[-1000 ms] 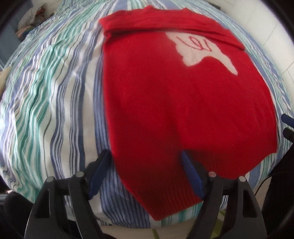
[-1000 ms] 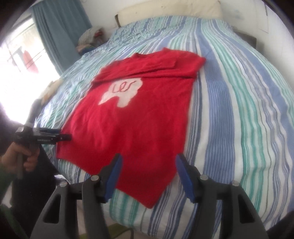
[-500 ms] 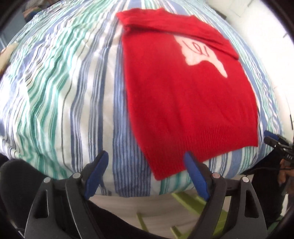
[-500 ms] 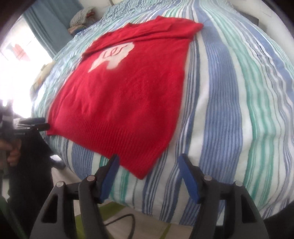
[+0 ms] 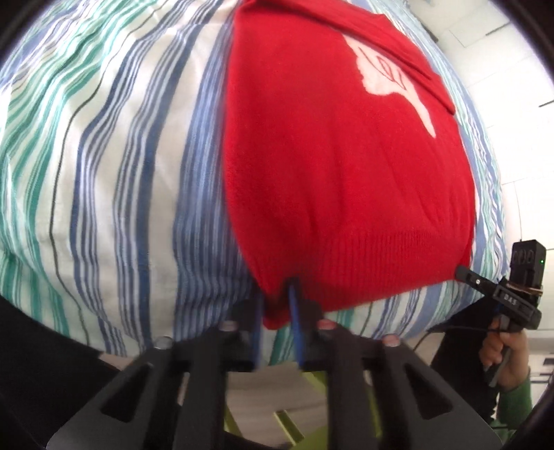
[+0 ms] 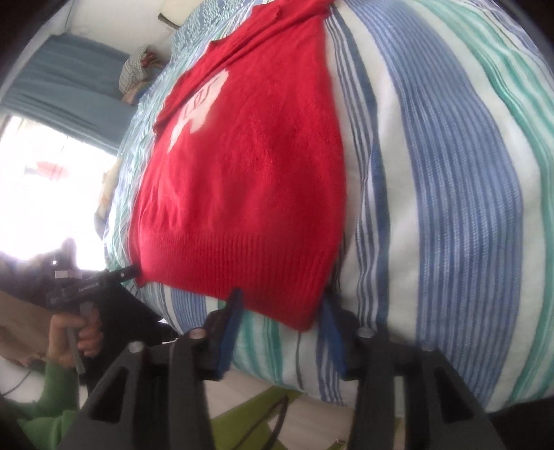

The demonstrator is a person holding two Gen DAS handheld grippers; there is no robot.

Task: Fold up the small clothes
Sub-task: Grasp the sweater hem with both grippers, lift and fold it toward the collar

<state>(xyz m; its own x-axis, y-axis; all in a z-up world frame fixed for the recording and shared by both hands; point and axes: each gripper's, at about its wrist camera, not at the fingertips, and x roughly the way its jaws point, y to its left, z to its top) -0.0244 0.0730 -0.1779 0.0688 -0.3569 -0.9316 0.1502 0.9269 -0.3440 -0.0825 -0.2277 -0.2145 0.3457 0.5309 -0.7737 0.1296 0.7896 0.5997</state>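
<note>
Now my left tool (image 5: 277,308) is clamped on one hem corner of the red sweater (image 5: 339,180) on the striped bed (image 5: 114,166), while my right tool (image 6: 280,311), jaws just closing, straddles the other corner without pressing it.

I see bedroom in home. Big bed with striped cover (image 6: 450,173), blue, green and white lines, fills most of both views. Pillow (image 6: 169,14) sits at far end by white wall. Blue curtain (image 6: 62,83) hangs next to bright window (image 6: 45,180). Pile of clothes (image 6: 133,74) lies at far side of bed near curtain. Red sweater (image 5: 329,173) lies flat on cover. White wall with panel lines (image 5: 502,52) shows past bed in left view.
</note>
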